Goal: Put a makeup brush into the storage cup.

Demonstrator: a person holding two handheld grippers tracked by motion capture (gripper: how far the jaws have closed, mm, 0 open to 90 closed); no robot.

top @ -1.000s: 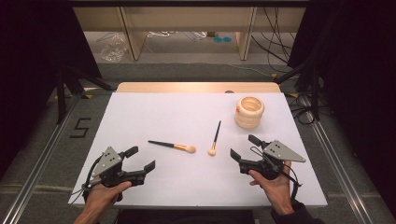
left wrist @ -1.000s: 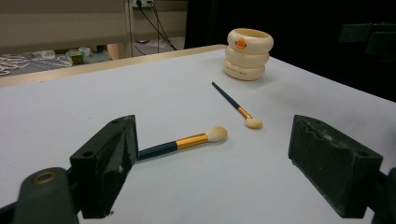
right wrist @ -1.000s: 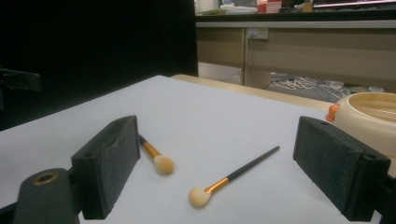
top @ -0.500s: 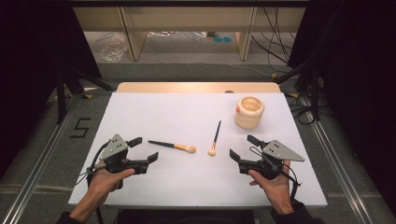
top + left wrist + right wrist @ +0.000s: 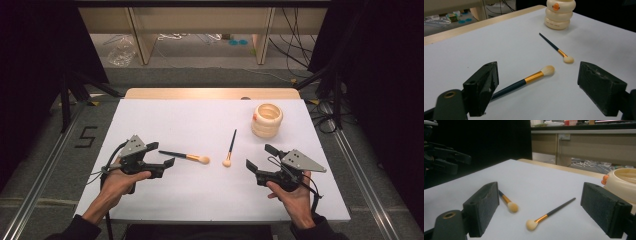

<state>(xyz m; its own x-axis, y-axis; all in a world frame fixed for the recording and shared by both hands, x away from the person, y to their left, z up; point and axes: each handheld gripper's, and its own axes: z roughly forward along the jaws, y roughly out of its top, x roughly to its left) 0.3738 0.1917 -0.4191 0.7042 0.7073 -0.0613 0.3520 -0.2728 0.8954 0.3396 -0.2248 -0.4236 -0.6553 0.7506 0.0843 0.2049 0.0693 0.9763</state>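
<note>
Left gripper [image 5: 159, 154]: sits at lower left of the high view, jaws spread wide and gripping nothing. Its jaws straddle the dark handle end of the larger brush, so it looks lined up for a pick rather than just parked.

Larger brush [image 5: 184, 157]: lies flat on the white table [image 5: 200, 120], just left of centre in the high view, dark handle toward the left gripper, gold band and pale tuft pointing right. In the left gripper view [image 5: 524, 82] the handle runs in behind the left-hand jaw and the tuft sits mid-frame, free of both jaws.

Smaller brush [image 5: 230, 148]: lies near centre, handle angled up toward the cup, tuft at the lower end. It is apart from the larger brush, tufts near each other but not touching.

Right gripper [image 5: 258, 159]: waits at lower right of the high view, jaws parted and empty, aimed toward the brushes. In its own view the smaller brush [image 5: 550, 215] lies between its jaws but farther off, so nothing is touched.

Cup [image 5: 266, 120]: a cream ribbed pot with an orange beak, upright at upper right of the table, open-topped, a likely home for the brushes.

Judgement: the left hand seems closest to a grab; the low, flat handle calls for jaws coming right down to the tabletop.
</note>
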